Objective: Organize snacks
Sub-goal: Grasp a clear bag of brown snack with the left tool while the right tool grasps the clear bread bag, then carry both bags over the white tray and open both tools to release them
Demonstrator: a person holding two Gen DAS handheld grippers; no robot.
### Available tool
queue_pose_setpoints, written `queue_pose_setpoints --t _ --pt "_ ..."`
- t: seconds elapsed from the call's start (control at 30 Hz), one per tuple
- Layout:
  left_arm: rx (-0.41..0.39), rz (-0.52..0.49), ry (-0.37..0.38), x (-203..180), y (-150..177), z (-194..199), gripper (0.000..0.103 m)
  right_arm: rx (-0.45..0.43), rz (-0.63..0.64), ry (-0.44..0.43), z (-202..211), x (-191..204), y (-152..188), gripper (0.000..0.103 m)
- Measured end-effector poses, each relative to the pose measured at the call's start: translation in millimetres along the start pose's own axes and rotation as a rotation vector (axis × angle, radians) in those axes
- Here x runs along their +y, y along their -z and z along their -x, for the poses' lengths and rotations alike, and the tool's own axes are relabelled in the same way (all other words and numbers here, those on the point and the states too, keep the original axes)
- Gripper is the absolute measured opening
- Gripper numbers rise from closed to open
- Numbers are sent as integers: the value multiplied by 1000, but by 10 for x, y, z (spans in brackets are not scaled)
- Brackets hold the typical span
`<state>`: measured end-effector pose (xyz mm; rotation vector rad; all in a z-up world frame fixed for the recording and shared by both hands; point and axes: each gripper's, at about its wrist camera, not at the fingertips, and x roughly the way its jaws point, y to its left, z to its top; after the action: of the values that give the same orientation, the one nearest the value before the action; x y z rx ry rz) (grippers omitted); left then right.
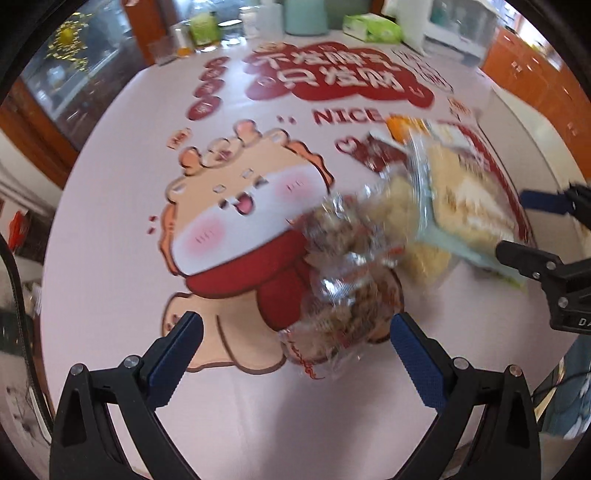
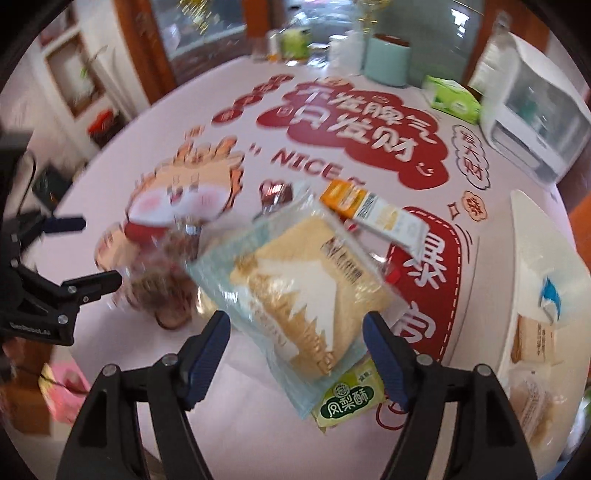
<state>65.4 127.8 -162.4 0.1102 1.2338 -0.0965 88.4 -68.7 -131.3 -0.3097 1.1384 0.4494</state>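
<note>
A clear bag of brown snacks [image 1: 347, 295] lies on the printed tablecloth [image 1: 110, 258]. My left gripper [image 1: 295, 354] hovers over the bag, open wide, its pads off the bag. Beside it lies a pale blue sandwich bread pack [image 2: 306, 288], and my right gripper [image 2: 295, 350] stands open above it with the pack showing between the fingers, not pinched. A green pastry pack [image 2: 347, 398] sticks out from under the bread. An orange and white pack [image 2: 373, 214] and a small dark red wrapped snack [image 2: 275, 194] lie just beyond. Each gripper shows in the other's view: right gripper [image 1: 524, 229], left gripper [image 2: 92, 253].
A white tray [image 2: 532, 236] holding wrapped pastries stands at the table's right edge. At the far side stand a white appliance [image 2: 535, 122], a green tissue pack [image 2: 454, 98], a teal canister [image 2: 388, 61] and bottles [image 1: 203, 29]. The cartoon print [image 1: 229, 221] to the left carries no objects.
</note>
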Motion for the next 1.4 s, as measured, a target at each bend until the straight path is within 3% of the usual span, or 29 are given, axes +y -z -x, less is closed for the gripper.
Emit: queue_pose_setpoints --t 0.37,0.47,0.5,0.57,0.63,0.7,0.87,1.03,1.4 --pt "36 27 52 -11 -38 -396 99 29 172 151 -399 244 74 75" --pt "18 4 94 -72 -55 -383 82 8 248 209 -458 343 93 75" --pt "17 0 113 -89 -64 -370 67 2 266 225 -471 367 102 70" --pt "11 -5 114 -126 -65 -355 63 -16 295 246 -480 409 132 55" --pt "-17 -3 140 -153 -57 -307 45 -41 309 263 -449 423 140 44" --pt "-20 10 146 -157 -57 -270 41 -58 296 254 -404 405 126 35" --pt "-28 32 155 -140 -38 -125 36 -106 200 198 -183 256 66 25" --pt "-60 62 198 -114 -2 126 36 -156 72 96 149 85 50 24" --pt "-215 20 255 -386 -185 925 36 -281 -33 21 806 21 87 23"
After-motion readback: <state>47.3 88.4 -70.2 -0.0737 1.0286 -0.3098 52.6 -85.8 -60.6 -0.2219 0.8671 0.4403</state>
